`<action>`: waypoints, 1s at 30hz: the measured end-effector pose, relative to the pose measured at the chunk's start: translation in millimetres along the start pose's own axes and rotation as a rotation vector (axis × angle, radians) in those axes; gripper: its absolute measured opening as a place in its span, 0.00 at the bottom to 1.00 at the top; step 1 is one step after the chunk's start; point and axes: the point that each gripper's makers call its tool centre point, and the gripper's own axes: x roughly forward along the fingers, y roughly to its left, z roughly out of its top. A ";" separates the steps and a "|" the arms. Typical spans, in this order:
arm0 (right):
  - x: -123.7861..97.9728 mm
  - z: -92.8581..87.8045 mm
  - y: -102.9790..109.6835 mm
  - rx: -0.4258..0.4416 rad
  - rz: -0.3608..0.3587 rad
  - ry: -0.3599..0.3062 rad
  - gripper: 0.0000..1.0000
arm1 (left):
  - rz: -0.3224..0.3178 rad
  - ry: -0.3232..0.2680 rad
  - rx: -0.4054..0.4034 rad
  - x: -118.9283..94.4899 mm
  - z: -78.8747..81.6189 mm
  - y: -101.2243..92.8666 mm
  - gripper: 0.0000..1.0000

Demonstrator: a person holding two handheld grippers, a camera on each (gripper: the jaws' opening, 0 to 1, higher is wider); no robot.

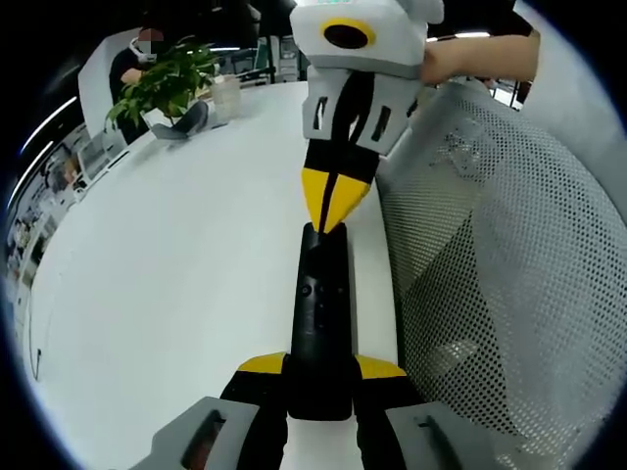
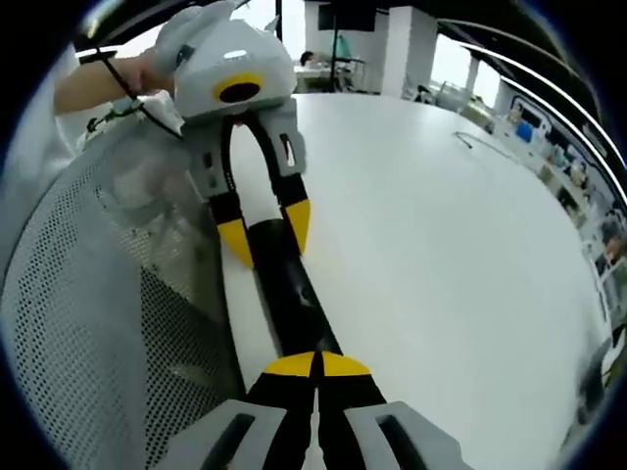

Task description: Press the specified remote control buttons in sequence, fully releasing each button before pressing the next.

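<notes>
So the black remote (image 1: 320, 323) lies lengthwise on the white table (image 1: 176, 294), right by the table edge next to a mesh chair back (image 1: 509, 294). The left gripper (image 1: 320, 377) pinches its near end at 6 o'clock in the left gripper view. The right gripper (image 1: 336, 220) comes in from 12 o'clock, its yellow tips pressed together, touching the remote's far end. A potted plant (image 1: 162, 83) sits at 10 o'clock.

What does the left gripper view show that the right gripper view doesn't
Only the left gripper view: the remote's buttons, a potted plant and a person seated beyond it. Only the right gripper view: a cable lying on the table, and desks along the far side. Both: the black remote between the left tongs, the right tongs closed with tips on it, the white table and mesh chair back.
</notes>
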 end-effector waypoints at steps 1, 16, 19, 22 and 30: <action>-1.0 1.4 -1.5 -0.007 -0.002 -0.005 0.00 | 0.000 0.000 0.001 -0.1 -0.2 -0.1 0.24; 2.2 0.4 -1.7 -0.114 0.021 0.148 0.00 | 0.018 -0.116 -0.025 -0.5 0.9 1.7 0.24; 2.5 0.0 -1.9 -0.119 0.009 0.170 0.00 | 0.038 -0.195 -0.050 -1.2 1.7 2.7 0.25; 1.7 -1.6 -2.3 -0.095 -0.004 0.174 0.00 | 0.053 -0.232 -0.063 -2.7 -0.9 2.4 0.25; 1.2 -1.4 -3.9 -0.024 0.016 0.167 0.00 | 0.055 -0.223 -0.073 -9.3 -8.0 2.2 0.25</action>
